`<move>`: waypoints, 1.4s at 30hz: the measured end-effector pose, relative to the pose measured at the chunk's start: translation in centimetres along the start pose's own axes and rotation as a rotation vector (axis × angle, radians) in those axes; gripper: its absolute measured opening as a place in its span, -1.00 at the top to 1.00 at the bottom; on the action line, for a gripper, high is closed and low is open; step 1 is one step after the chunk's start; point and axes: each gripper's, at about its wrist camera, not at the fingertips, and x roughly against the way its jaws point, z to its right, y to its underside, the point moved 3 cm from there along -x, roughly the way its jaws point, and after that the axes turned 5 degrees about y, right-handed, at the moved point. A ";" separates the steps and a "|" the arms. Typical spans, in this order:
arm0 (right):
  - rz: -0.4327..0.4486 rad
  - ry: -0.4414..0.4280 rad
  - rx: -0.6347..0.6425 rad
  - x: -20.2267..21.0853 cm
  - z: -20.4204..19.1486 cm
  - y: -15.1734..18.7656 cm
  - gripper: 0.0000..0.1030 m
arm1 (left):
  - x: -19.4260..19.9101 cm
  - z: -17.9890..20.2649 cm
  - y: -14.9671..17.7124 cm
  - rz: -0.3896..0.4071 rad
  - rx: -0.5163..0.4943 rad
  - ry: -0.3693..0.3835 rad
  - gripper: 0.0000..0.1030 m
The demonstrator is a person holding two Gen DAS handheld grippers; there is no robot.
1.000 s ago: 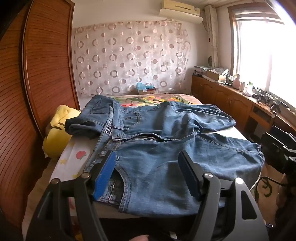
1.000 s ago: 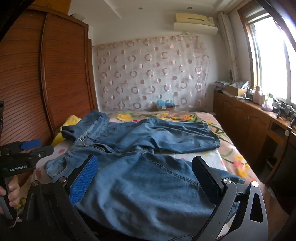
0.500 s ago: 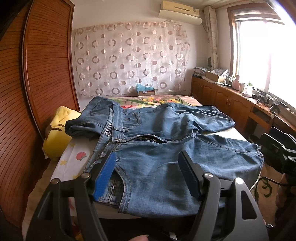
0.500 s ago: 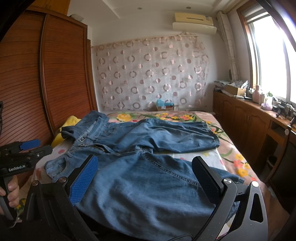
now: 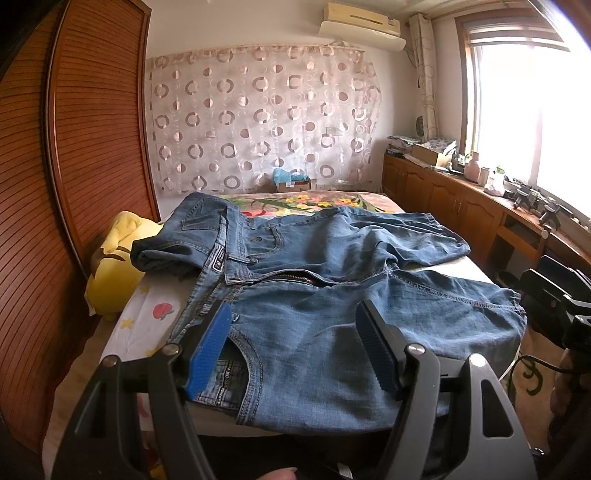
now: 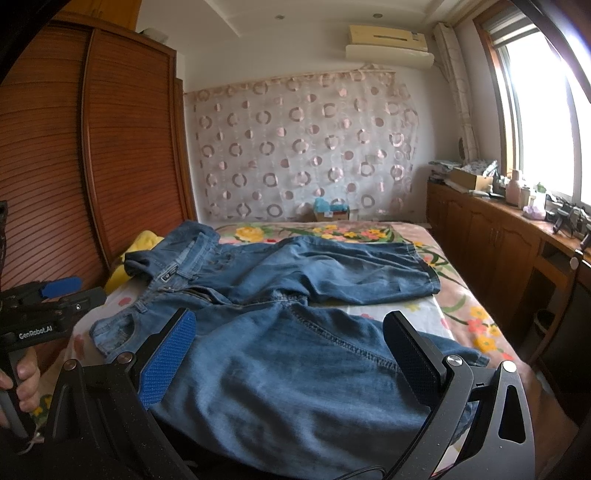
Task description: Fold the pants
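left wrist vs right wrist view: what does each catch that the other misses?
Left wrist only: the open zipper fly and the pocket label beside its blue pad.

Right wrist only: the left gripper from the side, with the hand on its handle, and a ceiling spotlight.

Both: the jeans spread unfolded on the floral bed, the yellow cushion, wardrobe, circle-print curtain, and open fingers hovering over denim.

Blue denim pants (image 5: 332,295) spread unfolded across bed, fly unzipped.
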 end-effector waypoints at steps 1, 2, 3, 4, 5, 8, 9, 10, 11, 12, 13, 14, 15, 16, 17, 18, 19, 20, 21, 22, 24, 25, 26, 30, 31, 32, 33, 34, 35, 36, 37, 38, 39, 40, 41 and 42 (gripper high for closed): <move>0.001 0.001 0.000 0.0 0.0 0.0 -1.00 | 0.0 0.0 0.0 0.001 0.001 0.000 -0.37; 0.000 0.000 0.000 0.0 0.0 0.0 -1.00 | 0.2 0.0 -0.2 0.003 0.001 0.001 -0.37; 0.002 0.000 0.000 0.0 0.0 0.0 -1.00 | 0.3 0.0 -0.4 0.004 0.001 0.002 -0.37; 0.000 0.001 0.000 0.0 0.0 0.0 -1.00 | 0.3 0.0 -0.4 0.004 0.001 0.002 -0.37; -0.001 0.000 0.000 0.0 0.0 0.0 -1.00 | 0.3 0.1 -0.4 0.003 0.001 0.002 -0.37; 0.001 0.000 -0.002 0.0 0.0 0.0 -1.00 | 0.4 0.1 -0.4 0.006 0.001 0.002 -0.37; 0.001 -0.001 -0.002 0.0 0.0 0.0 -1.00 | 0.3 0.0 -0.4 0.005 0.002 0.002 -0.37; 0.000 -0.001 0.000 0.1 0.0 0.0 -1.00 | 0.3 0.0 -0.4 0.005 0.002 0.002 -0.37; 0.000 -0.001 0.000 0.1 0.0 -0.1 -1.00 | 0.3 0.0 -0.4 0.005 0.002 0.002 -0.37; 0.000 -0.002 0.001 0.1 0.0 0.0 -1.00 | 0.3 0.0 -0.3 0.005 0.002 0.001 -0.37; 0.001 -0.002 -0.001 0.1 0.0 -0.1 -1.00 | 0.3 0.0 -0.4 0.005 0.002 0.002 -0.37; 0.001 -0.002 -0.001 0.1 0.0 -0.1 -1.00 | 0.4 0.0 -0.4 0.005 0.002 0.002 -0.37; 0.001 -0.003 0.000 0.1 0.0 -0.1 -1.00 | 0.4 0.0 -0.3 0.006 0.003 0.002 -0.37; 0.001 -0.002 0.000 0.1 -0.1 -0.1 -1.00 | 0.4 0.0 -0.4 0.007 0.003 0.003 -0.37; 0.000 -0.002 0.000 0.1 -0.1 -0.1 -1.00 | 0.4 0.0 -0.3 0.007 0.003 0.002 -0.37; 0.001 -0.002 -0.001 0.1 0.0 -0.1 -1.00 | 0.6 -0.3 -0.8 0.009 0.006 0.001 -0.37; 0.002 -0.001 -0.002 0.1 0.0 -0.1 -1.00 | 0.7 -0.4 -1.0 0.012 0.007 0.000 -0.37; 0.002 -0.001 -0.002 0.1 0.0 -0.1 -1.00 | 0.7 -0.4 -1.1 0.012 0.008 0.000 -0.37; 0.002 -0.001 -0.002 0.1 0.0 -0.1 -1.00 | 0.8 -0.4 -1.2 0.013 0.009 -0.001 -0.37; 0.002 -0.001 -0.002 0.1 0.0 -0.1 -1.00 | 0.8 -0.5 -1.2 0.013 0.008 0.000 -0.37; 0.003 -0.001 -0.002 0.1 0.0 -0.1 -1.00 | 0.8 -0.5 -1.2 0.013 0.008 0.000 -0.37; 0.003 -0.001 -0.002 0.1 0.0 -0.1 -1.00 | 0.8 -0.5 -1.2 0.013 0.009 0.000 -0.37; 0.003 -0.002 -0.003 0.1 0.0 -0.1 -1.00 | 0.8 -0.5 -1.2 0.014 0.008 -0.001 -0.37; 0.004 -0.001 -0.004 0.1 0.1 -0.1 -1.00 | 0.8 -0.5 -1.2 0.014 0.008 0.001 -0.37; 0.004 -0.002 -0.004 0.2 0.1 -0.1 -1.00 | 0.8 -0.5 -1.1 0.014 0.008 0.000 -0.37; 0.005 -0.001 -0.004 0.2 0.1 -0.1 -1.00 | 0.8 -0.5 -1.3 0.014 0.007 0.000 -0.37; 0.005 -0.001 -0.004 0.2 0.1 -0.1 -1.00 | 0.8 -0.5 -1.2 0.014 0.008 0.000 -0.37; 0.005 -0.003 -0.005 0.2 0.1 -0.1 -1.00 | 0.8 -0.5 -1.1 0.015 0.009 0.001 -0.37; 0.005 -0.002 -0.005 0.2 0.1 -0.1 -1.00 | 0.8 -0.5 -1.1 0.015 0.009 0.001 -0.37; 0.006 -0.002 -0.004 0.2 0.1 0.0 -1.00 | 0.8 -0.5 -1.1 0.015 0.008 0.001 -0.37; 0.005 -0.002 -0.005 0.2 0.1 -0.1 -1.00 | 0.8 -0.5 -1.2 0.015 0.008 0.001 -0.37; 0.006 -0.001 -0.005 0.2 0.1 -0.1 -1.00 | 0.8 -0.5 -1.1 0.015 0.008 0.000 -0.37; 0.006 -0.001 -0.005 0.2 0.1 0.0 -1.00 | 0.8 -0.5 -1.1 0.016 0.009 0.001 -0.37; 0.006 -0.001 -0.005 0.2 0.2 0.0 -1.00 | 0.8 -0.5 -1.2 0.016 0.009 0.001 -0.37; 0.006 -0.001 -0.006 0.2 0.1 0.0 -1.00 | 0.9 -0.5 -1.2 0.015 0.010 0.000 -0.37; 0.006 -0.001 -0.006 0.2 0.1 0.0 -1.00 | 0.8 -0.5 -1.1 0.016 0.009 0.001 -0.37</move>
